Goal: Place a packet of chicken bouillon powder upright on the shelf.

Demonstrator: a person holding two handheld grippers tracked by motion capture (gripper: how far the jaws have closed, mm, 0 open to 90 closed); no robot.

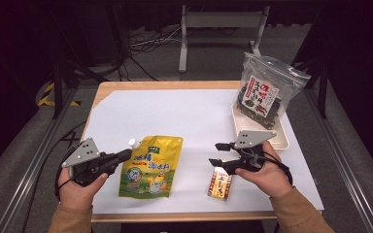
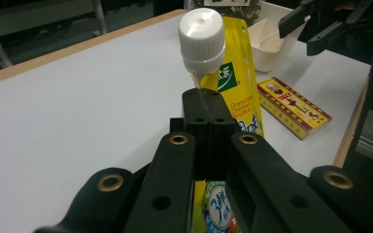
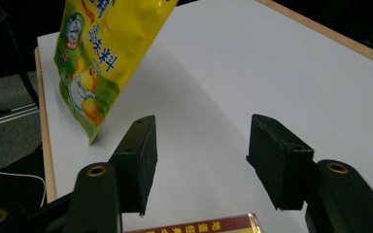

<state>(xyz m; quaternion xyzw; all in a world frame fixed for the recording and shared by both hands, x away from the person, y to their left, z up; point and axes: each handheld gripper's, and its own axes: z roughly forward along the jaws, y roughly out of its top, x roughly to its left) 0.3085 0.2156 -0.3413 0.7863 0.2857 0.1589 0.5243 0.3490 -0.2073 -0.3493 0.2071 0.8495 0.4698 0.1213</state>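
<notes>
left gripper [image 1: 124, 154]: jaws clamp yellow pouch [image 1: 151, 166] | right gripper [image 1: 217, 154]: jaws apart, level, above box [image 1: 220, 184]

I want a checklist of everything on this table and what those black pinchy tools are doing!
Surface: white sheet over a wooden table; clean.
Job's things: yellow plastic spout pouch with white screw cap, one corner lifted, pinched near the spout; small red and gold flat box lying flat.
Clutter: clear zip bag of dark dried food standing in a white plastic tray.
Grippers: left hand-held gripper shut on the pouch; right hand-held gripper open, nothing between its jaws, above the box.
Cables: black cable by each gripper; more on the floor.
Surroundings: dark room, grey floor, metal frame legs.
</notes>
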